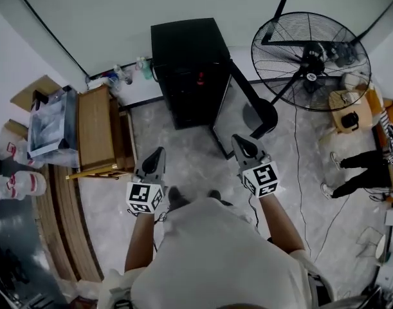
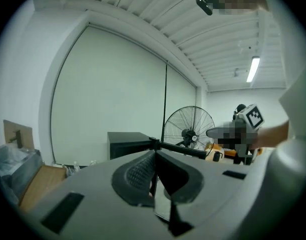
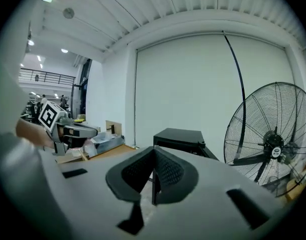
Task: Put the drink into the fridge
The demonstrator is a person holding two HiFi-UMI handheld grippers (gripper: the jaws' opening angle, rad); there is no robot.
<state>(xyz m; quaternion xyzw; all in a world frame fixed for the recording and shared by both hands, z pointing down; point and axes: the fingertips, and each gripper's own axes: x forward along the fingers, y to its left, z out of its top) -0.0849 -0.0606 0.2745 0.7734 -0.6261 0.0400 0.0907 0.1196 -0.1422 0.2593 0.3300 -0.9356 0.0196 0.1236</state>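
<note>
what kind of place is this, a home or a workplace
Probably a workshop or lab space rather than a home: a large industrial fan, a black fridge standing on a bare floor with loose cables, and cardboard boxes by the wall.

Head view: on the person's head, looking steeply down; left hand-held gripper (image 1: 159,152) and right hand-held gripper (image 1: 238,138) sit close below.
Left gripper view: looks along its own jaws, roughly level, toward fridge (image 2: 126,143) and fan (image 2: 189,130).
Right gripper view: likewise, from the right side.
Shared: fridge and fan appear in all views; their range is probably moderate.
</note>
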